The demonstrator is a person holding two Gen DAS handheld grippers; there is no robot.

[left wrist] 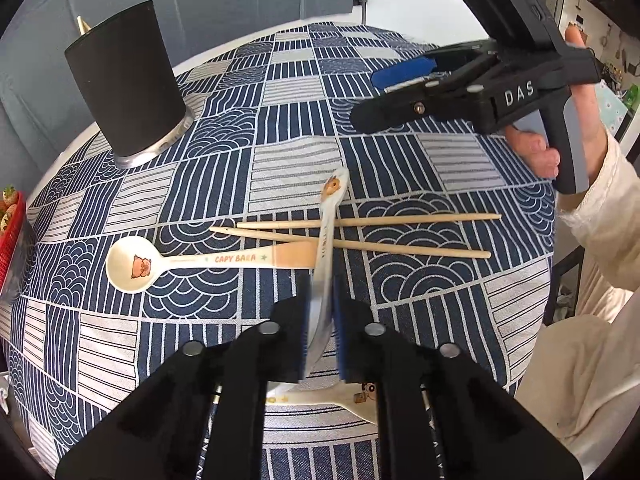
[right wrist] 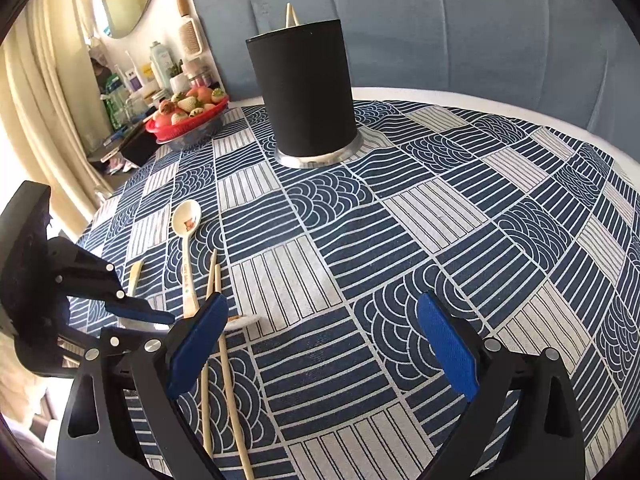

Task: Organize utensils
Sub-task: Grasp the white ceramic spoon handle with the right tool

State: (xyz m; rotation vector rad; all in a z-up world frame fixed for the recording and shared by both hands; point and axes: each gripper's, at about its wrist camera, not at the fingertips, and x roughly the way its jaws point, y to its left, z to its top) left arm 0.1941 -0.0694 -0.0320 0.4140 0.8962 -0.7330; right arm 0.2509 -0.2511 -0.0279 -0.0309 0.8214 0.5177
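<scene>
On the round table's patterned blue-and-white tablecloth (right wrist: 400,216) we note open room across the middle and right side, bare cloth running to the curved far edge against a grey-blue upholstered backrest. The black utensil holder (right wrist: 304,84) stands upright near that far edge, two chopstick tips showing above its rim. A red fruit basket (right wrist: 180,126) sits at the left edge of the table. The left gripper (left wrist: 322,312) has clamped its blue pads onto a white spoon (left wrist: 330,216) at the bowl end; the handle, bearing a small animal picture, slants over two loose chopsticks (left wrist: 400,232) that cross one another. Beside them lies a second white spoon (left wrist: 160,262), flat on the cloth, with "CAPY BARA" printed along the handle. Another printed utensil lies partly hidden under the left gripper; we cannot read it. The right gripper (right wrist: 320,348) hangs above the cloth with its jaws wide, nothing between them, the chopsticks passing under its left finger. From the left wrist view its body reads "DAS".
</scene>
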